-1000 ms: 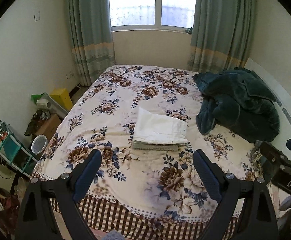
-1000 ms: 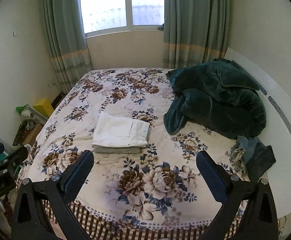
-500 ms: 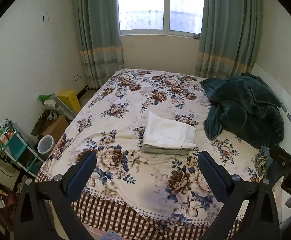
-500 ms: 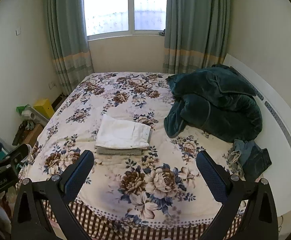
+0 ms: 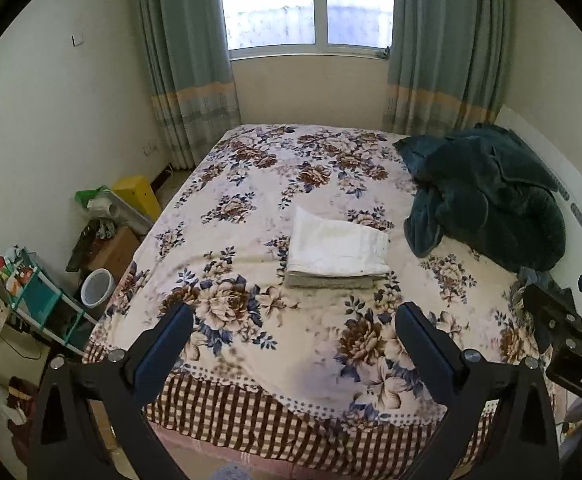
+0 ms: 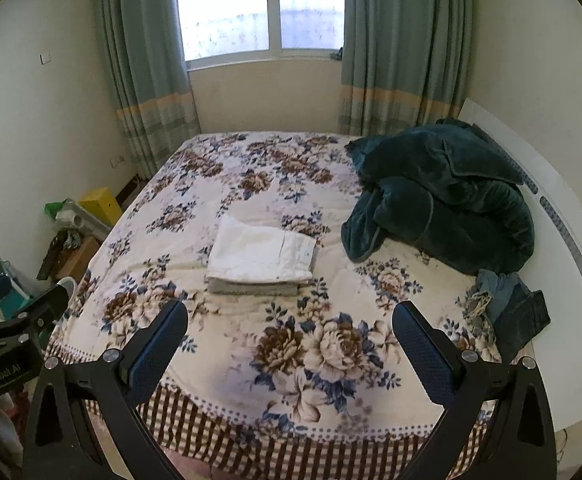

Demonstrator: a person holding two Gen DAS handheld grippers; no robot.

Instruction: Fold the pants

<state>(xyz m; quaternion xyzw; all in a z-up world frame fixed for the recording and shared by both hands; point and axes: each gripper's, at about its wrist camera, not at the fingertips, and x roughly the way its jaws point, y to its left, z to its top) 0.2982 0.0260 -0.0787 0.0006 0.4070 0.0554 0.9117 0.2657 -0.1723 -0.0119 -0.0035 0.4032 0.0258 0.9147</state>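
Mid-bed: white pants (image 5: 337,245) folded, stacked on a grey folded piece (image 6: 251,288). Soft, light, floppy; best pinched at a thick folded edge. Jeans (image 6: 511,312) crumpled at 3 o'clock, probably stiffer. Left claw (image 5: 291,344) and right claw (image 6: 291,340) wide open, empty. Readable: "DAS".

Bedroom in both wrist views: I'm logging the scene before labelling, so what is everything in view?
white folded pants: one, white, mid-bed, on top of a grey folded item
grey folded item: one, grey, under them
blanket: one, dark green, bunched at the bed's right side
jeans: one heap, blue, right edge of bed
bed: one, floral cover
curtains: two, grey-green, beside the window
yellow box: one, floor, left
left gripper: open, empty
right gripper: open, empty
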